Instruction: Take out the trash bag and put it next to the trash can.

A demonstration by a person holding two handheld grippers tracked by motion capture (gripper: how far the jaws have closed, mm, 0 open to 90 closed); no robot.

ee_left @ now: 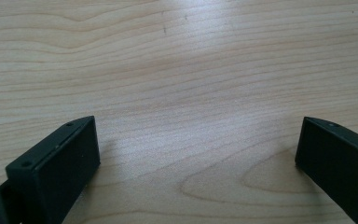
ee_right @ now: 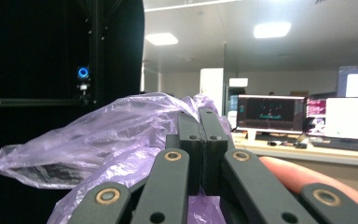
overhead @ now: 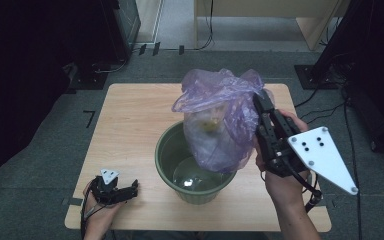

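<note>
Right gripper (overhead: 261,100): jaws pressed together on the upper edge of a purple plastic bag (overhead: 220,120), seen in the right gripper view (ee_right: 200,122) with thin film (ee_right: 98,135) gathered round the black jaw tips. It is held toward the right edge of the tabletop, raised off the wood, its grey three-cornered plate (overhead: 322,155) outward toward the near right corner.

Purple plastic bag: translucent, hanging from that grip, its lower end inside a green plastic bucket (overhead: 167,167). Something pale with a yellowish patch shows through the film; what it is cannot be made out.

Green plastic bucket: standing near the middle of the tabletop, closer to the near edge. The bag covers its far right rim and part of its inside; a shiny patch shows at the bottom.

Left gripper (overhead: 130,191): resting at the near left corner of the wooden table (overhead: 130,115), well apart from the bucket. Its jaws stand wide apart with bare wood grain between them in the left gripper view (ee_left: 198,154).

Surroundings: grey floor with cables (overhead: 325,112) beyond the right edge; dark frames on both sides. The right gripper view looks out to lit monitors (ee_right: 270,113) on a desk, ceiling lights above, too small to read.
</note>
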